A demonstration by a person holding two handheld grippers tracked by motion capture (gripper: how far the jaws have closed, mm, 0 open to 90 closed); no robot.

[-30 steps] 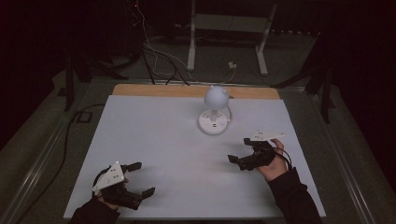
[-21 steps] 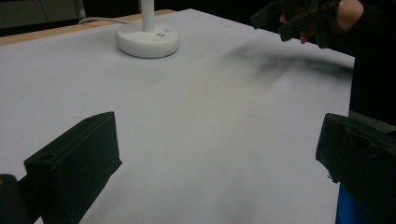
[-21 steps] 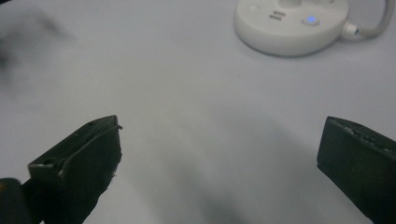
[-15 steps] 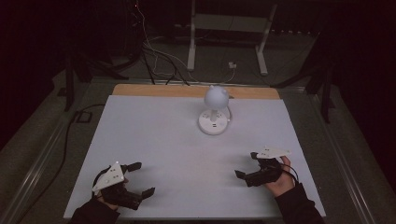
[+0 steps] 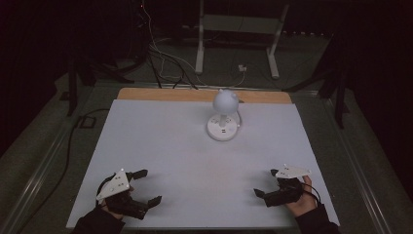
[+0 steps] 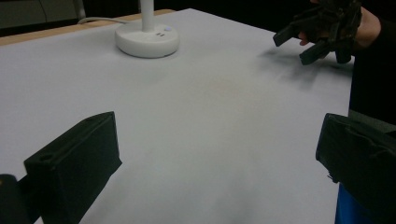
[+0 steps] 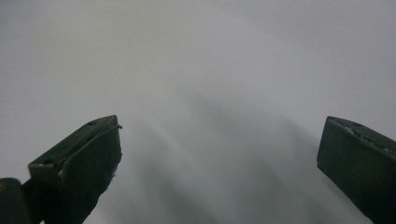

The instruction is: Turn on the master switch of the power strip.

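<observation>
A small white desk lamp (image 5: 224,119) with a round head and a round base stands at the back middle of the white table (image 5: 165,136). My left gripper (image 5: 148,186) rests near the front left edge, open with nothing between its jaws. My right gripper (image 5: 264,183) sits low at the front right, also open and empty, pointing left. In the left gripper view my own jaws (image 6: 217,154) stand wide apart; beyond them are the lamp base (image 6: 147,39) and the right gripper (image 6: 308,39) in a hand. The right gripper view shows its open jaws (image 7: 219,154) over blurred bare table.
A wooden strip (image 5: 160,93) runs along the table's far edge. Behind it, cables (image 5: 165,58) and a white metal stand (image 5: 238,39) are on the dark floor. A black cable (image 5: 68,146) trails down the left side.
My right gripper has drawn back from near the lamp toward the front right edge and dropped lower. The left gripper and the lamp have stayed put.
</observation>
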